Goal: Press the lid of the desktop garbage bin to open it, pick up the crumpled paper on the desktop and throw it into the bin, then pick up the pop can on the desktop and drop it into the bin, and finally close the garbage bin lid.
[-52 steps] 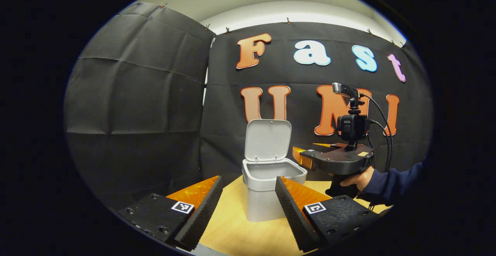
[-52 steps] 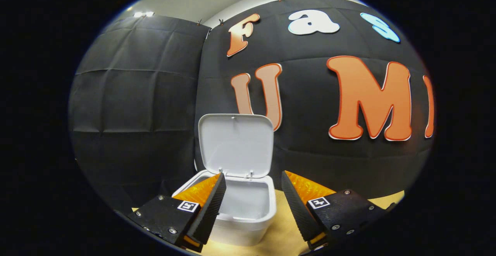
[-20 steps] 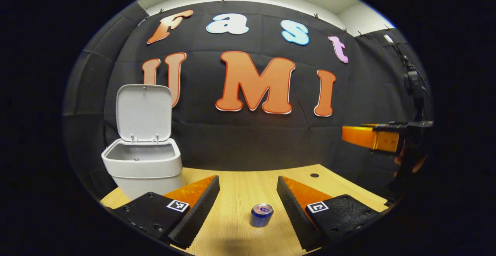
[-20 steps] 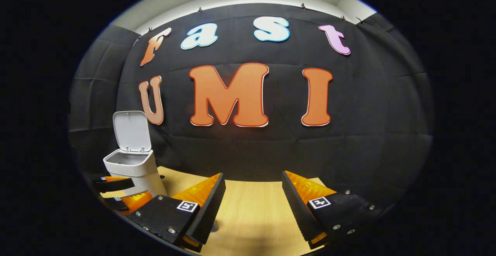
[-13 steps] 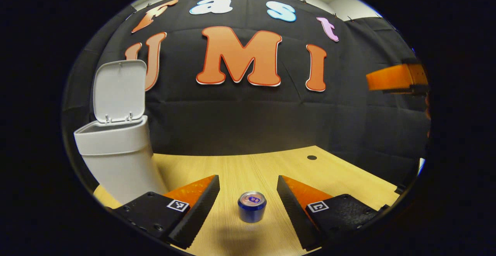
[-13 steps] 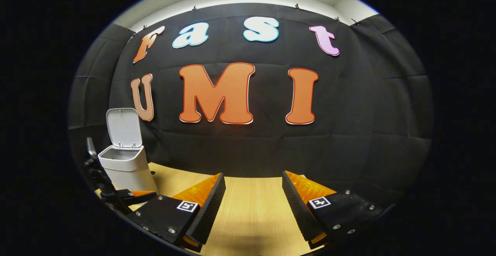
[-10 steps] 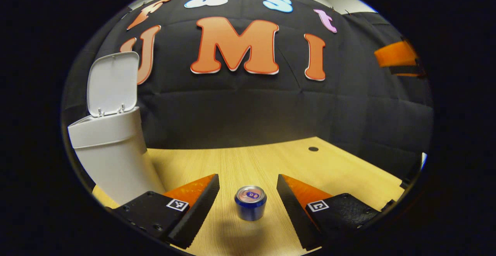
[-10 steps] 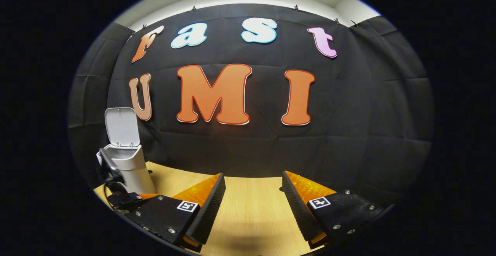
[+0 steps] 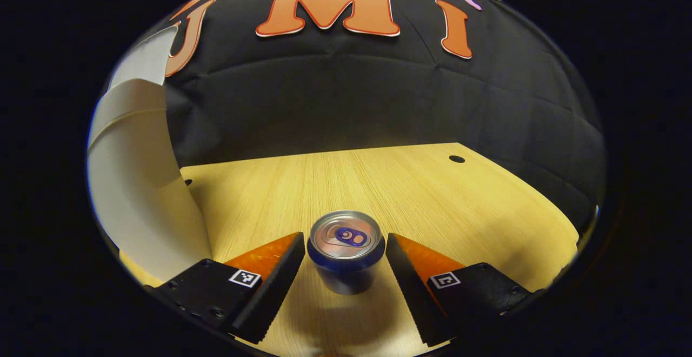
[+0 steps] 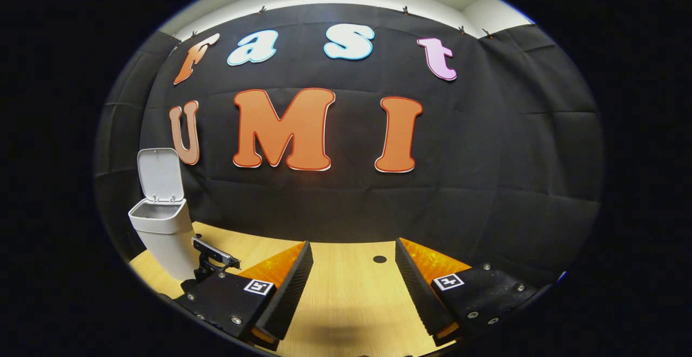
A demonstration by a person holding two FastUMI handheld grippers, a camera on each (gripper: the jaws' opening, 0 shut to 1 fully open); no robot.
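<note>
A blue pop can (image 9: 346,251) with a silver top stands upright on the wooden table (image 9: 411,194). My left gripper (image 9: 345,238) is open and low over the table, one finger on each side of the can, close to its wall. The white garbage bin (image 9: 135,184) rises close at the left of the left gripper view. In the right gripper view the bin (image 10: 162,232) stands at the far left with its lid (image 10: 157,176) up. My right gripper (image 10: 351,286) is open, holds nothing, and hovers above bare table.
Part of the left gripper's rig (image 10: 213,258) shows beside the bin in the right gripper view. A small dark hole (image 9: 457,159) marks the table near the back right. The black cloth wall closes the table's far side.
My left gripper has dropped and moved forward, so the can now sits between its fingers. The right gripper has drifted slightly right, away from the bin, and stays open.
</note>
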